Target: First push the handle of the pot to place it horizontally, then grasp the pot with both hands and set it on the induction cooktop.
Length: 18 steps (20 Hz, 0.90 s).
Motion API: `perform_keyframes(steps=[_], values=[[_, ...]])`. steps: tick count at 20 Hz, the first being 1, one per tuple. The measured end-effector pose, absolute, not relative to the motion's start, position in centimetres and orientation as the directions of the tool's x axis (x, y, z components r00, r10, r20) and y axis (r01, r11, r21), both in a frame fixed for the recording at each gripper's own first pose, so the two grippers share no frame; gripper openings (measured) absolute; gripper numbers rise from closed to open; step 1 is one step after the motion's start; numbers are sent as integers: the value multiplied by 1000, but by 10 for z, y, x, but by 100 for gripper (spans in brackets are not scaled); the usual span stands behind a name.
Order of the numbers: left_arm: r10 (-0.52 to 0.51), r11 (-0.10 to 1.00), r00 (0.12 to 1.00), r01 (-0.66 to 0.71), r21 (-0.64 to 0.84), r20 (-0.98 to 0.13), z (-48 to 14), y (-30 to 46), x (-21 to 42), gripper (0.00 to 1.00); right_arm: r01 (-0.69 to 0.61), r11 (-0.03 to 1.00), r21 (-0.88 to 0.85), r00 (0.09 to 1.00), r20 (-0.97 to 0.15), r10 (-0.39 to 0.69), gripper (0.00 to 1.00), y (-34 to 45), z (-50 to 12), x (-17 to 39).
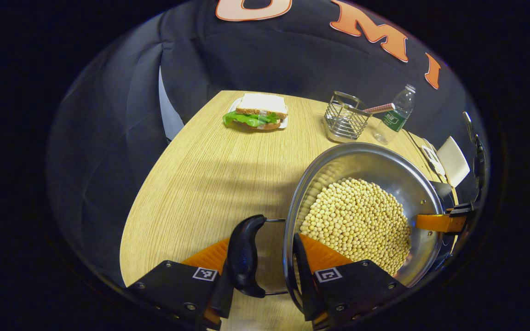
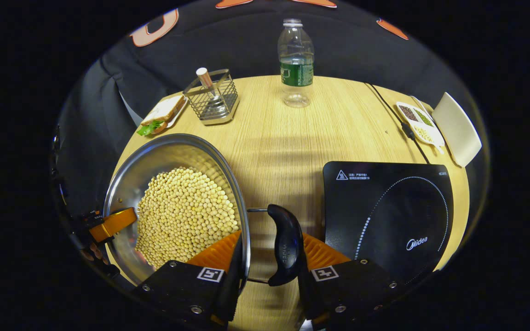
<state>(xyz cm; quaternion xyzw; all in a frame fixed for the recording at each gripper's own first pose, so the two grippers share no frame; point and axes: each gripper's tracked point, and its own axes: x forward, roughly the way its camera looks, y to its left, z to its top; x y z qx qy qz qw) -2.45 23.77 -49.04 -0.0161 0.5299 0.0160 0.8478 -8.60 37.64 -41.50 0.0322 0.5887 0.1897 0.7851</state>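
Note:
A steel pot (image 1: 375,161) full of soybeans (image 1: 357,220) has a black handle (image 1: 244,255) on each side, both lying level. My left gripper (image 1: 265,246) is shut across one handle and the rim, one finger outside the handle and the other inside the pot. My right gripper (image 2: 272,241) holds the opposite handle (image 2: 285,246) and the pot (image 2: 154,156) the same way. The black induction cooktop (image 2: 387,216) lies on the table just right of that handle. I cannot tell whether the pot rests on the table or hangs above it.
On the wooden table (image 2: 283,138) stand a wire basket (image 2: 212,99) and a water bottle (image 2: 296,64) at the back. A sandwich (image 1: 258,112) lies on a plate. A small dish of beans (image 2: 419,122), a white card (image 2: 458,128) and a cable (image 2: 396,115) sit beyond the cooktop.

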Motion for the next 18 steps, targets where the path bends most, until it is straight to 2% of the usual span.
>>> perform_keyframes(steps=[1,5,7,16,17,18], values=[[12,1000,450,-31,-3,-893,-490,238,-25,63,-259,925,278,245,-907,342,54,374,-415,-84],[20,1000,504,-1,22,-864,-484,239,-23,59,-250,923,292,292,-886,360,54,358,-404,-80],[18,1000,524,12,29,-852,-489,237,-23,61,-244,923,296,310,-878,364,54,351,-401,-78],[-23,995,576,91,36,-817,-481,240,-16,61,-175,937,301,378,-858,347,54,299,-374,-71],[-31,994,579,102,34,-815,-482,239,-15,61,-164,940,299,386,-858,340,50,291,-370,-71],[-39,993,583,113,33,-812,-481,240,-13,61,-152,942,299,391,-857,335,50,282,-366,-70]])
